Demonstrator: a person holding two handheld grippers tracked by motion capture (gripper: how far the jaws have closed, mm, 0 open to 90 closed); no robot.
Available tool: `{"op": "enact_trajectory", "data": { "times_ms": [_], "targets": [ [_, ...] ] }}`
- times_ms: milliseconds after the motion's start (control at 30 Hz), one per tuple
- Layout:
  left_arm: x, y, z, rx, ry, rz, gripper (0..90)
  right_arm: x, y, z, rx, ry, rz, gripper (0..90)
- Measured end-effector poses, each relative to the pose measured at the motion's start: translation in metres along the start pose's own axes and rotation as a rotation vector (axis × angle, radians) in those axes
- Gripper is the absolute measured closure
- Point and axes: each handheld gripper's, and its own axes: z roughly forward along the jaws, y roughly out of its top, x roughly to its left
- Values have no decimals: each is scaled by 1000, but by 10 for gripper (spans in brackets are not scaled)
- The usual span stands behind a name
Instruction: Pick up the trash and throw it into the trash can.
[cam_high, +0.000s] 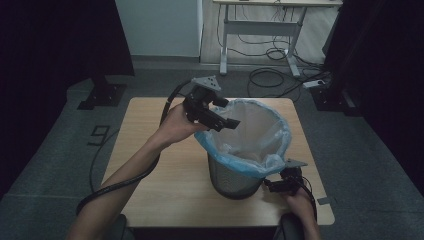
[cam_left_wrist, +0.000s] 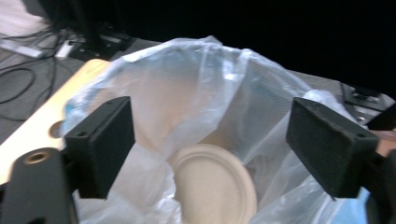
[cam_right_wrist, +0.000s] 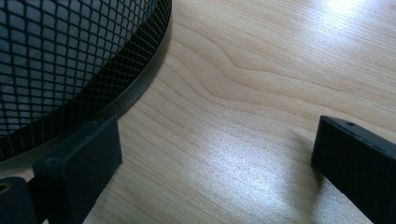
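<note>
From the high view, the left gripper (cam_high: 220, 117) hangs over the near-left rim of the bin (cam_high: 235, 180), a black mesh can lined with a pale blue bag (cam_high: 272, 127) whose edge is folded out over the rim. Its fingers stand spread, with nothing between them, and point into the bag's mouth. The right gripper (cam_high: 272, 186) sits low on the counter (cam_high: 165, 170), just beside the bin's base on the person's right, apart from the bag. In the left gripper view, the spread fingers (cam_left_wrist: 100, 144) frame the open bag (cam_left_wrist: 196, 88); a paper plate (cam_left_wrist: 212, 186) lies below and between them, down inside the bag, touching neither finger. In the right gripper view, the fingers (cam_right_wrist: 79, 168) are also spread and empty: bare counter (cam_right_wrist: 261, 93) lies between them, and the bin's mesh wall (cam_right_wrist: 60, 60) curves past just beyond the left finger, close to it, though contact cannot be told. As I judge it, the plate is already dropped into the bin, so the throwing-away is done. What is left, if anything, is drawing the left gripper back from the mouth; the bag sits well over the rim and seems to need no fixing.
</note>
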Motion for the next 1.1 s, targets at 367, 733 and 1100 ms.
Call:
{"op": "enact_trajectory", "data": {
  "times_ms": [367,733,1100],
  "targets": [
    [24,-27,-21,4,140,-34,5,0,0,0,0,0,0,12],
    [41,-50,-45,-19,206,-76,0,0,0,0,0,0,0,12],
    [52,-73,-64,-14,270,-91,0,0,0,0,0,0,0,12]
  ]
}}
